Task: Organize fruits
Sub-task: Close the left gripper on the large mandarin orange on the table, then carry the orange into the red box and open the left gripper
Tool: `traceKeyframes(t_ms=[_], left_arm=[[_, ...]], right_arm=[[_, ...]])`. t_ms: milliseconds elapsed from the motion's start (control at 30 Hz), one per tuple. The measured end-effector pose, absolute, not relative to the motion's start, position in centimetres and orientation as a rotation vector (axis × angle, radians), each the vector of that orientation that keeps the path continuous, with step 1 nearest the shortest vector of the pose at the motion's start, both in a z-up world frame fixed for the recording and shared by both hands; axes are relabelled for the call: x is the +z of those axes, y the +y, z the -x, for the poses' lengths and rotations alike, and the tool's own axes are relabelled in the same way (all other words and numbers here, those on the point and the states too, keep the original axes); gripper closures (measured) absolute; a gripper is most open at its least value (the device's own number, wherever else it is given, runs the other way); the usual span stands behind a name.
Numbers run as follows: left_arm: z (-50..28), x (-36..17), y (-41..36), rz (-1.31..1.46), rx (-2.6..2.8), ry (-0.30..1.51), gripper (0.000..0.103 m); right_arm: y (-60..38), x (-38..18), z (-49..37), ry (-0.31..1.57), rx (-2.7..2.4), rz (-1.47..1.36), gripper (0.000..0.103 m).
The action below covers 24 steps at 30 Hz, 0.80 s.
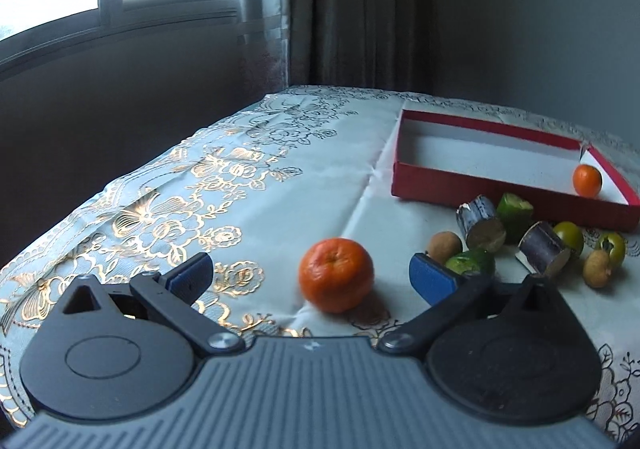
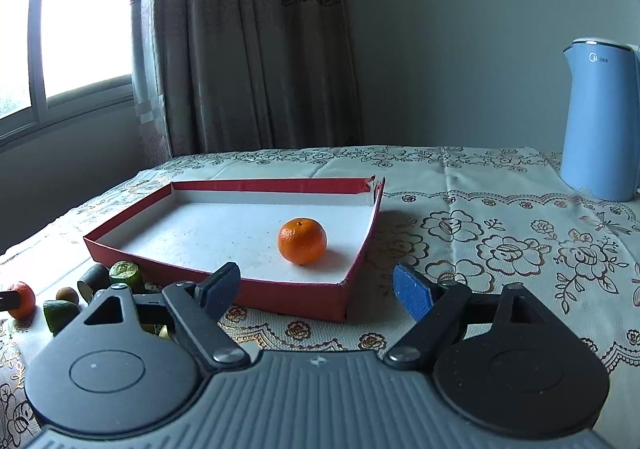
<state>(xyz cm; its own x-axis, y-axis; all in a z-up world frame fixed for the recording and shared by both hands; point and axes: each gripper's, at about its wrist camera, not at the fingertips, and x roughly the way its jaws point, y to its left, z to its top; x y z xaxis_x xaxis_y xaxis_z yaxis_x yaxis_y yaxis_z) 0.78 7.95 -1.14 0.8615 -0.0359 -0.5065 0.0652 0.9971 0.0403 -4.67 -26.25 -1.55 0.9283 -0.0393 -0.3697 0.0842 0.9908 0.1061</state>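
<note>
A tangerine [image 1: 336, 275] lies on the tablecloth between the wide-open jaws of my left gripper [image 1: 310, 277], touching neither pad. It also shows at the left edge of the right wrist view [image 2: 22, 299]. A second tangerine [image 2: 302, 241] lies inside the shallow red box [image 2: 224, 185], also seen in the left wrist view [image 1: 587, 180]. My right gripper [image 2: 316, 289] is open and empty, just in front of the box's near wall. Sugarcane pieces [image 1: 480, 223], green fruit pieces [image 1: 514, 209], longans [image 1: 445, 244] and small green tomatoes [image 1: 570, 236] lie in front of the box [image 1: 472, 125].
A blue electric kettle [image 2: 598, 121] stands at the far right of the table. The flowered tablecloth [image 2: 500, 241] covers the table, whose left edge [image 1: 120, 185] drops off towards the window wall. Curtains hang behind.
</note>
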Motion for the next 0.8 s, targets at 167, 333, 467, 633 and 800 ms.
traceKeyframes(t_ms=[167, 333, 467, 633, 800], left_arm=[[-2.6, -1.6, 7.3, -0.068, -0.034, 0.587, 0.000], [-4.1, -2.3, 8.1, -0.034, -0.025, 0.655, 0.025], [-4.0, -2.3, 8.4, -0.018, -0.042, 0.651, 0.034], [-3.3, -2.3, 7.5, -0.049, -0.095, 0.626, 0.062], [-3.1, -2.3, 8.0, -0.017, -0.109, 0.622, 0.062]], right_arm=[[-26.3, -1.6, 4.6, 0.382, -0.068, -0.122, 0.019], [-26.1, -1.7, 4.4, 0.392, -0.071, -0.116, 0.019], [-26.0, -1.8, 4.3, 0.401, -0.073, -0.111, 0.019], [-26.0, -1.8, 4.1, 0.415, -0.078, -0.108, 0.019], [-26.1, -1.9, 4.0, 0.423, -0.085, -0.117, 0.019]])
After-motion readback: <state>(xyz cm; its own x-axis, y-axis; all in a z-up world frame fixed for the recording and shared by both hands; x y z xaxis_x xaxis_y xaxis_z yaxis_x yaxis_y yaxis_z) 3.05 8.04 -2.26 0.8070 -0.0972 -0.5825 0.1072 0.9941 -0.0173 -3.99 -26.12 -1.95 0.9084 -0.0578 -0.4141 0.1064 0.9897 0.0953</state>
